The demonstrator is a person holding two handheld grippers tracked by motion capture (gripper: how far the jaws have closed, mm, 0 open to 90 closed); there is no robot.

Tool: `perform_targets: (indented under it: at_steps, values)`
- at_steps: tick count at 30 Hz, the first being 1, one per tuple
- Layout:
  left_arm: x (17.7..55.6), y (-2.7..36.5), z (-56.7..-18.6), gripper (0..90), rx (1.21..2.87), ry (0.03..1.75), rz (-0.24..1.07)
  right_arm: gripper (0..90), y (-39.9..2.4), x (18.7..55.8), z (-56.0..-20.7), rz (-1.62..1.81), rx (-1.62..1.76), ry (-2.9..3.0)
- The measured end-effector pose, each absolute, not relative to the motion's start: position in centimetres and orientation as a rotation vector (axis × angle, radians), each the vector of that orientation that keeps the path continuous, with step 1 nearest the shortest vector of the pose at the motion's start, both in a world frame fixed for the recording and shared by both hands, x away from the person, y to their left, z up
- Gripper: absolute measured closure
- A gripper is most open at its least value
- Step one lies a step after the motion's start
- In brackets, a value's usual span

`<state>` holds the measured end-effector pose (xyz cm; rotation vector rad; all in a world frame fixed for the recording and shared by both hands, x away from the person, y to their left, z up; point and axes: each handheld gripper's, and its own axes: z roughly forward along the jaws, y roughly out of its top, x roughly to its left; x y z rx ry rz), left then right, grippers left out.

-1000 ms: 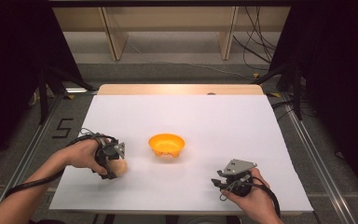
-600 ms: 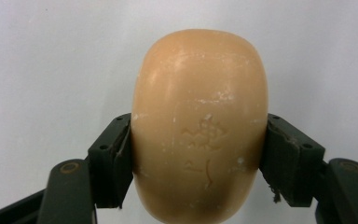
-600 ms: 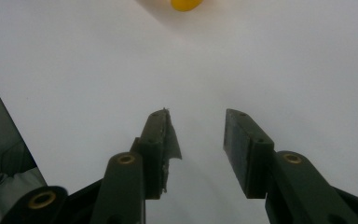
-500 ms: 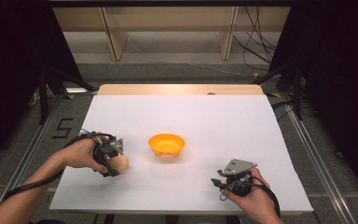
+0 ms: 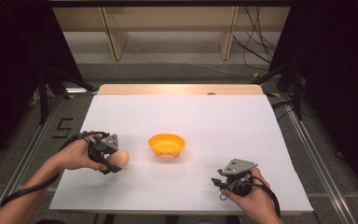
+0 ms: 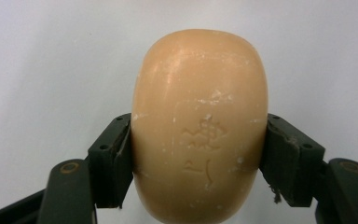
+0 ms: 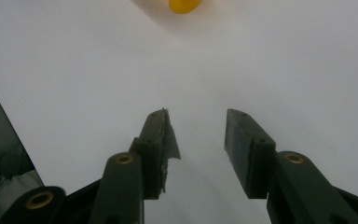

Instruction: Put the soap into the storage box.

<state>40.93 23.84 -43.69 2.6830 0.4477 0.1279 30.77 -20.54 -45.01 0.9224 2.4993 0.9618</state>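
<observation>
Soap (image 6: 199,126) sat clamped between the jaws of the left gripper (image 5: 113,157) near the table's (image 5: 261,135) left edge, beside the orange bowl (image 5: 167,144).

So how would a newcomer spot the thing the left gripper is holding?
Start at the white table and find the orange bowl near its middle. Just left of it, the left gripper clamps a tan oval soap bar, stamped with a faint emblem.
</observation>
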Motion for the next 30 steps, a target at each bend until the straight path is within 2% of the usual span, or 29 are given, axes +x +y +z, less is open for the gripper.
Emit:
perform_targets:
  at_steps: [9, 30]
  values:
    - [40.5, 24.0, -44.2, 32.2, 2.565, 0.517, 0.133, 60.2, -20.6, 30.8, -45.0, 0.965, 0.925, 2.497]
    - [41.7, 23.8, -42.8, 32.2, 2.487, 0.500, 0.180, 59.6, -20.6, 30.7, -45.0, 0.973, 0.930, 2.491]
